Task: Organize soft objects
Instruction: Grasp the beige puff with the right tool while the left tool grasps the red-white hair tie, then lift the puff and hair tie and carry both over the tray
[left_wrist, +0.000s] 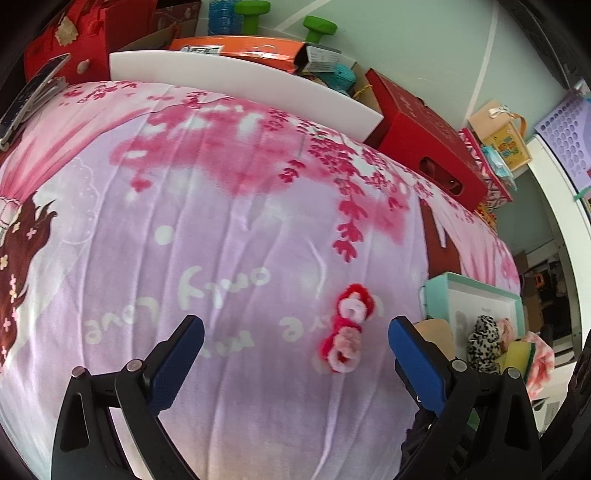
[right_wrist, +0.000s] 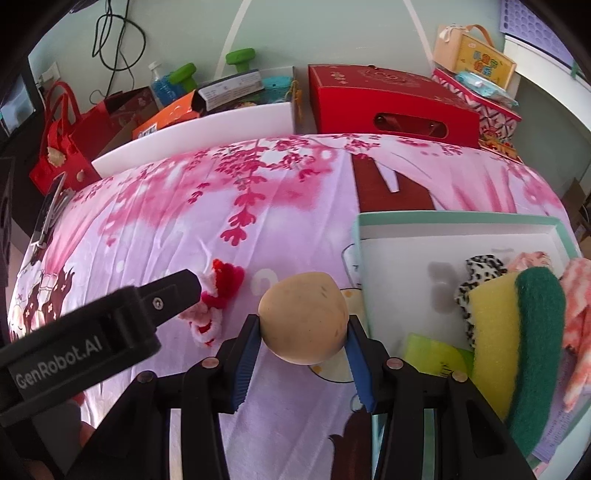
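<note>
Item: right gripper (right_wrist: 303, 334), lower centre of the right wrist view. Clamped on a tan foam ball (right_wrist: 303, 317), a blue pad pressing each flank; the ball sits high between the fingertips, above the pink-and-lilac blanket (right_wrist: 184, 221).

Item: teal-rimmed box (right_wrist: 461, 221), right of frame. Holds a yellow-and-green sponge (right_wrist: 517, 332), a leopard-print scrunchie (right_wrist: 476, 273) and pink fabric pieces.

Item: left gripper (left_wrist: 295, 332), lower part of the left wrist view. Jaws wide apart, empty, hovering over a red-and-pink fluffy hair tie (left_wrist: 345, 328) on the blanket, which lies nearer the right-hand finger than the middle of the gap.

Hazards, judged:
- Ball held only at the pad tips: a squeeze on rounded foam may squirt it forward, to roll off the blanket.
- Box already crowded at the near side: a ball dropped there may bounce out.
- Hair tie off-centre: closing now may clip one loop or snag blanket pile.
- The grippers work close together: a collision is possible.
</note>
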